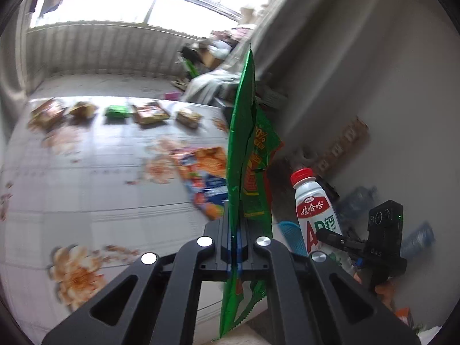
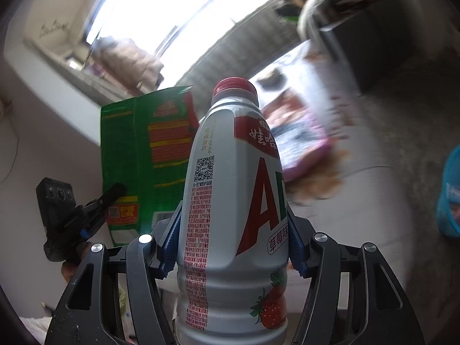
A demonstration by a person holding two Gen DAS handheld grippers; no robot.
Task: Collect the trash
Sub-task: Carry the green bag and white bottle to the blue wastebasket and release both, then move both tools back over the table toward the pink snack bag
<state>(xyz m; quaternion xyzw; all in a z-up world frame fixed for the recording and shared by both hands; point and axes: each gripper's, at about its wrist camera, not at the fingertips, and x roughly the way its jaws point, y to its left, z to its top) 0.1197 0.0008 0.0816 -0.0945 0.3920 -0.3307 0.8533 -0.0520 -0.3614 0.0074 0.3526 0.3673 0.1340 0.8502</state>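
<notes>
The left gripper (image 1: 234, 244), clamped on the thin green wrapper (image 1: 244, 155), could lose it (slippery foil); the right gripper (image 2: 233, 247), clamped on the bottle (image 2: 230, 201), looks secure.

floral tablecloth (image 1: 86, 189), bright window (image 1: 120, 5), grey wall (image 1: 359, 72)

Small packets (image 1: 115, 112) on the blurred floral cloth (image 1: 86, 189) (contents unreadable).

One bottle (image 2: 233, 201), perhaps seven wrappers (image 1: 244, 149).
</notes>
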